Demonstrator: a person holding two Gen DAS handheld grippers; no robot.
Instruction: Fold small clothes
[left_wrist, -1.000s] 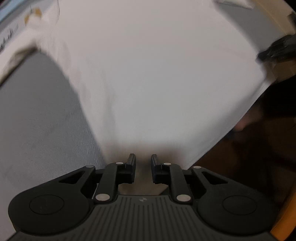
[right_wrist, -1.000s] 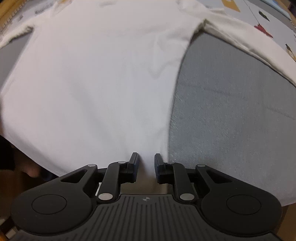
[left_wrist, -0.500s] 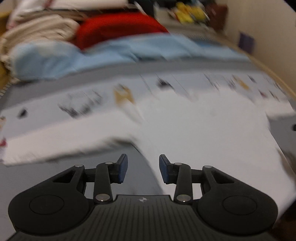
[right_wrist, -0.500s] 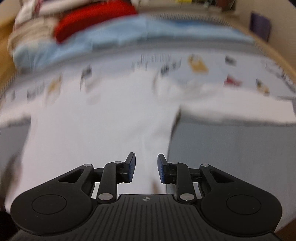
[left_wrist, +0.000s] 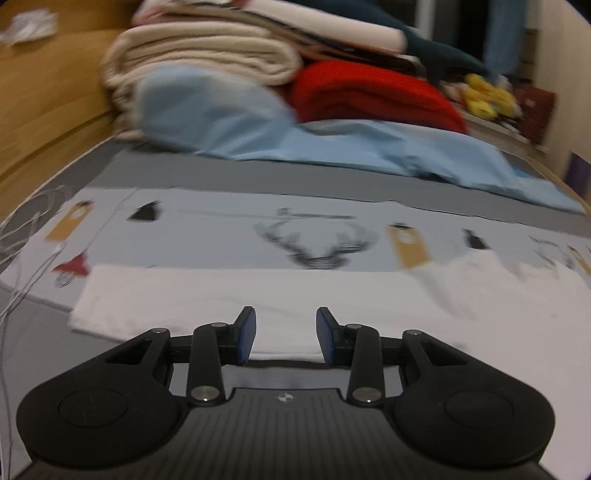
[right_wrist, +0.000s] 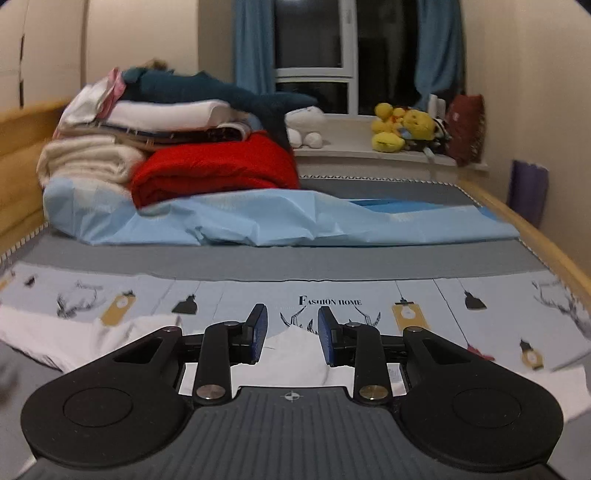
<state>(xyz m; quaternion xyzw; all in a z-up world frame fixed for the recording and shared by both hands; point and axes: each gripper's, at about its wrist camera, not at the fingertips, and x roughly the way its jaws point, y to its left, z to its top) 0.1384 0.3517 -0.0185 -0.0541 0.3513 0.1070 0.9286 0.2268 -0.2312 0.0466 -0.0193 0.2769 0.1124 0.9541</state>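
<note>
A white garment (left_wrist: 332, 295) lies flat on the bed, one sleeve stretching left over the printed grey cloth (left_wrist: 221, 229). My left gripper (left_wrist: 285, 311) hovers above the garment's near edge, open, with nothing between its blue pads. In the right wrist view the same white garment (right_wrist: 288, 345) shows below and just beyond my right gripper (right_wrist: 291, 308), and its other side trails off to the left. The right jaws are opening and nothing is between them. Both grippers look out across the bed.
A crumpled light blue sheet (right_wrist: 295, 218) lies across the bed beyond the printed cloth (right_wrist: 236, 295). Behind it are a red blanket (right_wrist: 218, 170) and a stack of folded bedding (left_wrist: 207, 55). A wooden bed frame (left_wrist: 44, 110) runs on the left. Plush toys (right_wrist: 402, 129) sit on the windowsill.
Both grippers were nearly shut at the white garment's hem. They have opened, lifted and tilted up, so both views now look across the bed instead of down at the cloth.
</note>
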